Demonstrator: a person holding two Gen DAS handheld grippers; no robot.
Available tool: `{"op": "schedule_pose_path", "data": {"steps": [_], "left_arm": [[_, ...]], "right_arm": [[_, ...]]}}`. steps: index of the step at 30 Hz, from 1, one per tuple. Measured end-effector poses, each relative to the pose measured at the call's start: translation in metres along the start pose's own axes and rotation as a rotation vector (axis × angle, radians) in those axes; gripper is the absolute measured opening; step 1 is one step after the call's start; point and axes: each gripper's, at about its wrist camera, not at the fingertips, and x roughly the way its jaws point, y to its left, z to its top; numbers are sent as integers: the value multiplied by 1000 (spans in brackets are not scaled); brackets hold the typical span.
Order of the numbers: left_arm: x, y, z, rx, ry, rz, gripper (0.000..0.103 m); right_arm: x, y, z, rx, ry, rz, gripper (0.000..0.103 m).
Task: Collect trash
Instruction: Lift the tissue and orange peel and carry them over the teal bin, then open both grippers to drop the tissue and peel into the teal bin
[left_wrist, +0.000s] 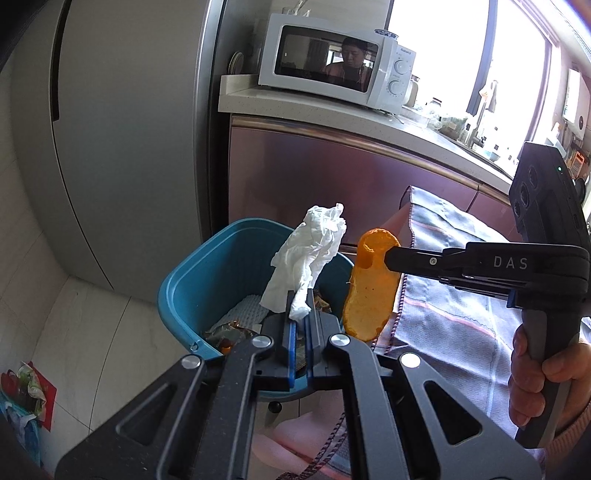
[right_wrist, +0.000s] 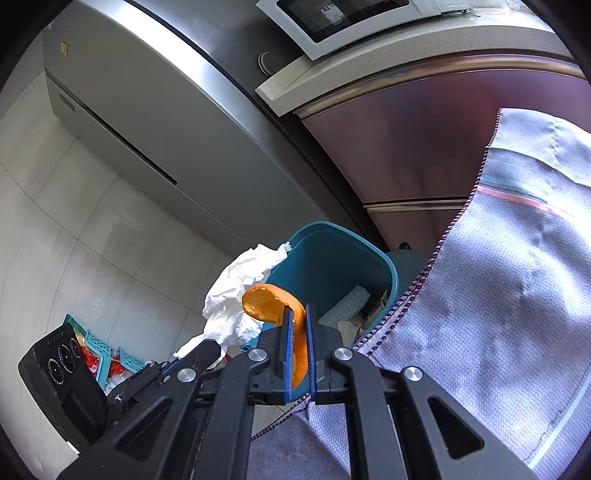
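Note:
My left gripper (left_wrist: 300, 295) is shut on a crumpled white tissue (left_wrist: 310, 251), held over the open teal bin (left_wrist: 192, 280). To its right, my right gripper (left_wrist: 388, 254) is shut on an orange peel (left_wrist: 369, 291) that hangs beside the bin's right rim. In the right wrist view the orange peel (right_wrist: 275, 301) sits clamped between the blue pads of the right gripper (right_wrist: 298, 314), with the tissue (right_wrist: 236, 295) to the left and the bin (right_wrist: 332, 258) beyond. The bin holds wrappers and a white foam net (left_wrist: 243, 310).
A grey cloth (left_wrist: 454, 295) with pink stripes drapes over the surface at right, next to the bin. A steel fridge (left_wrist: 122, 147) stands behind, and a white microwave (left_wrist: 332, 62) sits on the counter. Teal baskets with red packets (right_wrist: 103, 354) lie on the tiled floor at left.

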Motion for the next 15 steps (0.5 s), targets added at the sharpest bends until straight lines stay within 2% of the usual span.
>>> {"op": "schedule_pose_path", "data": {"steps": [15], "left_arm": [[39, 11, -2, -13, 72, 24, 4]], "right_arm": [[29, 1, 2, 16, 47, -45, 6]]}}
